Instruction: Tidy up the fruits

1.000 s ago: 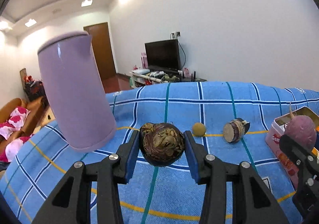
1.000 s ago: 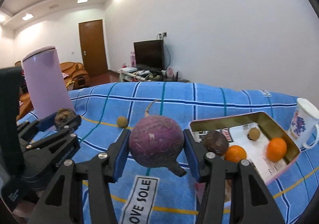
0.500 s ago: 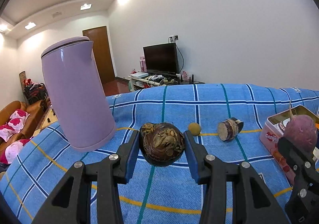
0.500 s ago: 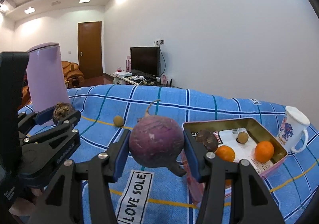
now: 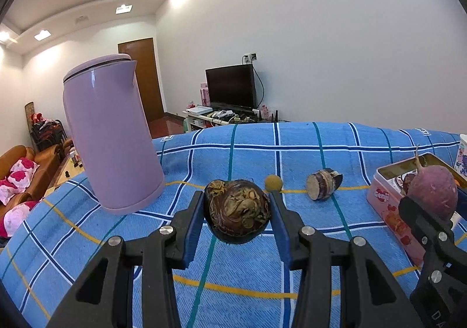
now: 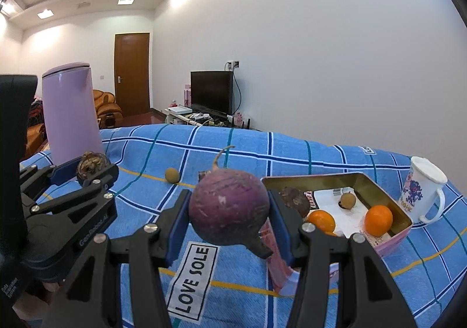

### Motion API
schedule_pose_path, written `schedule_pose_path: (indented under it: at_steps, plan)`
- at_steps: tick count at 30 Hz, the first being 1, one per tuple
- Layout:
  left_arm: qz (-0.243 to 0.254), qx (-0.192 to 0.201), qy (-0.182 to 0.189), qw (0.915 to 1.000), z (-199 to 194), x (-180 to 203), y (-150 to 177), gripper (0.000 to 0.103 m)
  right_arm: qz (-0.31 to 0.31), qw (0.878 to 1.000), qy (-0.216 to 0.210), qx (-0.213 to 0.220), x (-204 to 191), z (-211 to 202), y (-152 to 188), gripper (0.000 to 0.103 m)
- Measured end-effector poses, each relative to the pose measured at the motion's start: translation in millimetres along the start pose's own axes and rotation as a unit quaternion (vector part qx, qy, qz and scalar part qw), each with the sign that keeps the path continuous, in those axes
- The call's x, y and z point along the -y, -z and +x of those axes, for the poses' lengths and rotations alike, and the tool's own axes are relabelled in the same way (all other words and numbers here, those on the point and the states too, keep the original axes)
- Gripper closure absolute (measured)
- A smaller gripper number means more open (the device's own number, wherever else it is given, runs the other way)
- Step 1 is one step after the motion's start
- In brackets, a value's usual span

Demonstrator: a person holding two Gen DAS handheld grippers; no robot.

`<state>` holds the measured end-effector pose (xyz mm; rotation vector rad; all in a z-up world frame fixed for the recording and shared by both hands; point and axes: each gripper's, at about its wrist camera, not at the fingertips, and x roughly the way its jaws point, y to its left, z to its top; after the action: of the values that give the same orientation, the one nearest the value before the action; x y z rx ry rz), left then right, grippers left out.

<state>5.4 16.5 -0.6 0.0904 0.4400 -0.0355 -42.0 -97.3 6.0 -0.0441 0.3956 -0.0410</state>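
My left gripper (image 5: 237, 211) is shut on a dark brown rough fruit (image 5: 237, 212) held above the blue checked cloth; it also shows at the left of the right wrist view (image 6: 92, 166). My right gripper (image 6: 229, 212) is shut on a round purple fruit with a stem (image 6: 229, 206), held just left of the pink tin tray (image 6: 405, 230); it also shows in the left wrist view (image 5: 432, 192). The tray holds two oranges (image 6: 378, 220), a dark fruit (image 6: 294, 201) and a small tan fruit (image 6: 347, 200). A small tan round fruit (image 5: 273, 182) and a cut brown piece (image 5: 322, 188) lie on the cloth.
A tall lilac kettle (image 5: 112, 135) stands at the left on the cloth. A white printed mug (image 6: 420, 190) stands right of the tray. A "LOVE SOLE" label (image 6: 192, 278) is sewn on the cloth. A TV and sofa are in the background.
Both grippers have drawn back and up a little while keeping hold of their fruits; the kettle now appears farther and more upright in the left wrist view.
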Motion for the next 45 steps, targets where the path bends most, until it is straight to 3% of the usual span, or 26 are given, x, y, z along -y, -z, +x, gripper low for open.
schedule_pose_path:
  at_steps: [45]
  plan:
    - [0.031, -0.011, 0.038, 0.9987, -18.5, 43.6, 6.5, 0.057, -0.007, 0.999, 0.029, 0.018, 57.8, -31.4, 11.0, 0.048]
